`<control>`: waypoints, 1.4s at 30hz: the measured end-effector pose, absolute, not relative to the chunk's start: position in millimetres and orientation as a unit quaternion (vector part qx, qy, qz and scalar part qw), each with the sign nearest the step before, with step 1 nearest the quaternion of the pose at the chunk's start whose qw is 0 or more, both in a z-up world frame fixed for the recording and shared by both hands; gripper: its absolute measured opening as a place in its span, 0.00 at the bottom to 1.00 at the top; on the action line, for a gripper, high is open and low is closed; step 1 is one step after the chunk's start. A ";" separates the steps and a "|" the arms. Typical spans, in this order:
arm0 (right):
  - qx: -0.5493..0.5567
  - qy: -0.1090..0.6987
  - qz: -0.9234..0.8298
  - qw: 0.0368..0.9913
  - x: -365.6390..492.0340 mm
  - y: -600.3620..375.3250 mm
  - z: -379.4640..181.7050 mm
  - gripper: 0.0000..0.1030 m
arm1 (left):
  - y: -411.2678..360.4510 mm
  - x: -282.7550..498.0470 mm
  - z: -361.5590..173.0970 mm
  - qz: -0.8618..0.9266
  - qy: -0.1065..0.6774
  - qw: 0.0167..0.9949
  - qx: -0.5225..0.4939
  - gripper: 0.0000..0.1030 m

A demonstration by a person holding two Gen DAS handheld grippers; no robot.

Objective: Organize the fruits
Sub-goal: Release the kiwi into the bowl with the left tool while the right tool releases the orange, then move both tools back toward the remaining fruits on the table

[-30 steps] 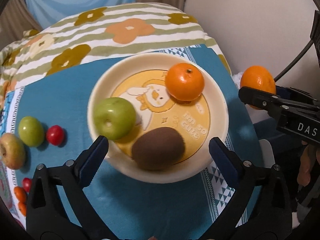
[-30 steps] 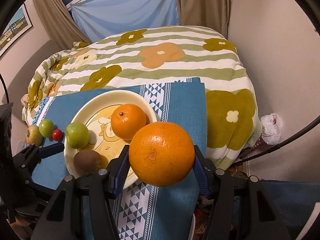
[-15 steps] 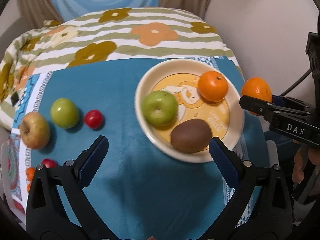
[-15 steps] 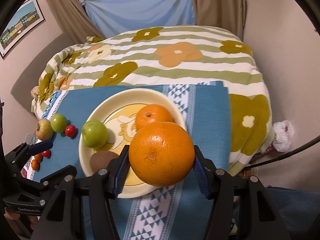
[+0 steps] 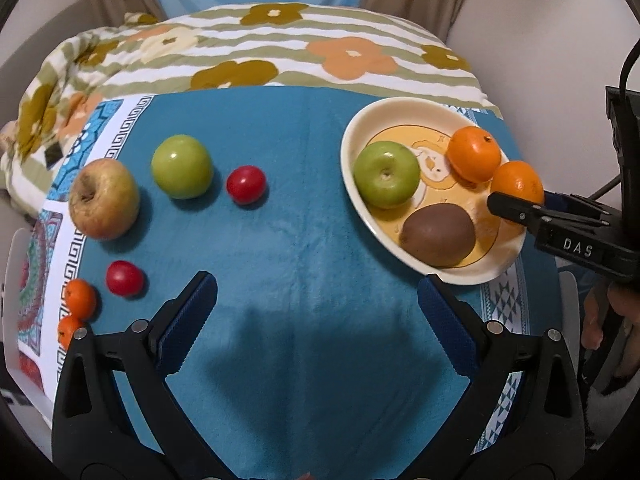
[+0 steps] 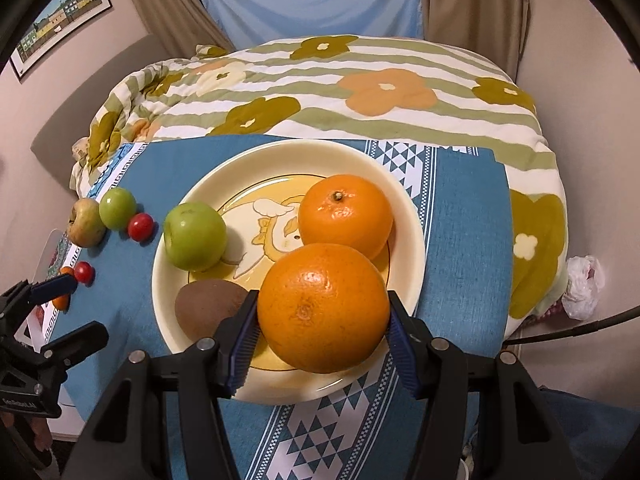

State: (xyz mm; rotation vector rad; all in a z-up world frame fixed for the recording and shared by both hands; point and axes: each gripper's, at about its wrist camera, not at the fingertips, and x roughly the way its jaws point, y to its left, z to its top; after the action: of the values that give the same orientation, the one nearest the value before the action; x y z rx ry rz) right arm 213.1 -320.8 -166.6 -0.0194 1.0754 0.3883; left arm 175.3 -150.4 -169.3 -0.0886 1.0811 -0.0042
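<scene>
Left gripper (image 5: 316,296) has swung from the plate (image 6: 404,208) toward loose fruit, jaws spread, empty. Right gripper (image 6: 322,322) pinches the orange (image 6: 322,308), lower now, above the plate's near side, likely for release there.

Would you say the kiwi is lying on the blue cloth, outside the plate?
No, the kiwi lies inside the cream plate, beside the green apple and the mandarin.
</scene>
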 end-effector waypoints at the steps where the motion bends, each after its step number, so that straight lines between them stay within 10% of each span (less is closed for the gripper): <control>1: -0.007 0.510 0.184 0.840 214.0 -321.0 -167.1 0.53 | -150.4 175.2 -169.4 -0.001 0.514 0.857 -0.041 1.00; 7: -0.005 0.507 0.194 0.840 210.1 -321.6 -166.5 0.54 | -152.3 172.8 -165.7 -0.004 0.510 0.859 -0.039 1.00; 11: 0.006 0.476 0.198 0.857 202.5 -327.1 -153.4 0.93 | -155.5 170.4 -161.1 -0.008 0.507 0.861 -0.032 1.00; 42: -0.049 0.418 0.263 0.868 139.7 -232.4 -52.9 0.94 | -58.8 90.6 -58.1 0.096 0.418 0.901 -0.058 1.00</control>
State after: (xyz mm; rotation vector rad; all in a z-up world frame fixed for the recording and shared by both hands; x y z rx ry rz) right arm 139.7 -232.4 -52.9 -0.1015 0.8754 0.5500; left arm 90.6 -58.8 -58.1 -0.1204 0.8656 0.1979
